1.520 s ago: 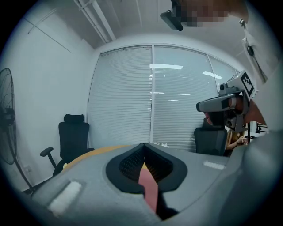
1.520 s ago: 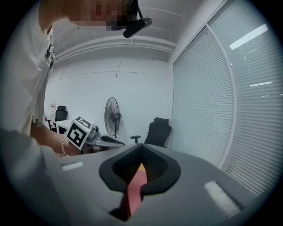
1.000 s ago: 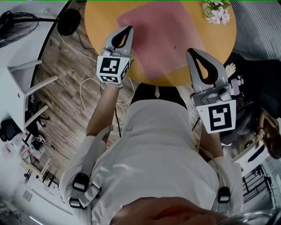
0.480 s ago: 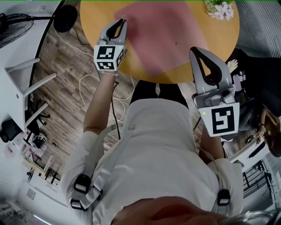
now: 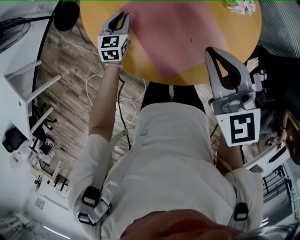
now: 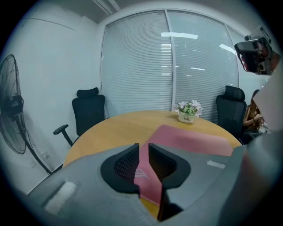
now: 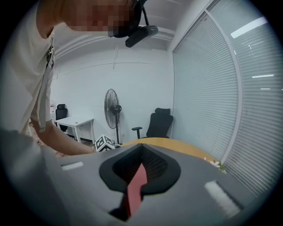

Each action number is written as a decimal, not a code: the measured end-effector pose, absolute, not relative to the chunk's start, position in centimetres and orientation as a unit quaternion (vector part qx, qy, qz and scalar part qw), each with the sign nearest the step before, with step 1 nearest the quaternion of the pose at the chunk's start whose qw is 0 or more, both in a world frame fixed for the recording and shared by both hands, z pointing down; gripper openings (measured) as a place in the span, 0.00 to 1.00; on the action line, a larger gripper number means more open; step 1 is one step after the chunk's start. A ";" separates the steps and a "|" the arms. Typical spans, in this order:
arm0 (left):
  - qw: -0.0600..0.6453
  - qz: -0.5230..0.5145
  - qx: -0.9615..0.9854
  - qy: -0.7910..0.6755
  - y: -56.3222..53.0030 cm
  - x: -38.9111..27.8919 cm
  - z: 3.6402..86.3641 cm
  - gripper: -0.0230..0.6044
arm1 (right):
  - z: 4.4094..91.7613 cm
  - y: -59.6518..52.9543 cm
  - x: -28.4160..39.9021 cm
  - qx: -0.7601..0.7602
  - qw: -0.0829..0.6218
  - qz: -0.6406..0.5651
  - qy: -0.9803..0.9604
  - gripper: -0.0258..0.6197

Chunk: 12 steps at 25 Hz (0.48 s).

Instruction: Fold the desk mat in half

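A pink desk mat (image 5: 178, 37) lies flat on the round wooden table (image 5: 133, 54). My left gripper (image 5: 125, 15) hangs low over the mat's near left corner. In the left gripper view the gripper (image 6: 143, 148) has a narrow gap between its jaws, which have just been opening. The mat (image 6: 190, 139) shows through that gap and the pads are clear of it. My right gripper (image 5: 211, 50) is above the table's near right edge, by the mat's right corner. Its tips (image 7: 142, 148) meet, and a strip of the mat (image 7: 135, 190) shows through the hollow behind them.
A small white pot of flowers (image 5: 243, 5) stands at the table's far right. Black office chairs (image 6: 88, 110) ring the table and a floor fan (image 6: 11, 114) stands to the left. A white desk (image 5: 18, 84) and loose cables (image 5: 93, 89) occupy the floor on the left.
My left gripper has moved forward and down to the mat's left corner, and its jaws have parted from shut. The right gripper has only drifted slightly lower.
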<state>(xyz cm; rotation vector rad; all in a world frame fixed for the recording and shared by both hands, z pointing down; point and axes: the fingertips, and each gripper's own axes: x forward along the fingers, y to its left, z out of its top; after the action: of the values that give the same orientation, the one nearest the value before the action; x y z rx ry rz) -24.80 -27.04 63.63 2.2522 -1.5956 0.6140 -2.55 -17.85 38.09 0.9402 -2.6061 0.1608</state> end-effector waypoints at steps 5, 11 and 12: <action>0.167 0.239 0.777 -0.557 -28.4 -26.2 66.6 0.17 | 39.2 -18.3 -2.7 0.330 0.187 0.066 -0.923 0.05; 0.188 0.257 0.766 -0.559 -29.5 -27.8 69.9 0.18 | 40.8 -18.7 -3.0 0.323 0.198 0.079 -0.922 0.05; 0.190 0.260 0.764 -0.559 -29.6 -28.0 70.4 0.18 | 41.0 -18.8 -3.0 0.323 0.199 0.082 -0.922 0.05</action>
<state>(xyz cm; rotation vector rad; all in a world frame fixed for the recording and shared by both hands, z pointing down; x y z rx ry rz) -28.03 -29.63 70.44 2.1476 -1.5708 0.7320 -3.01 -18.77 41.04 0.9020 -2.5781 0.2281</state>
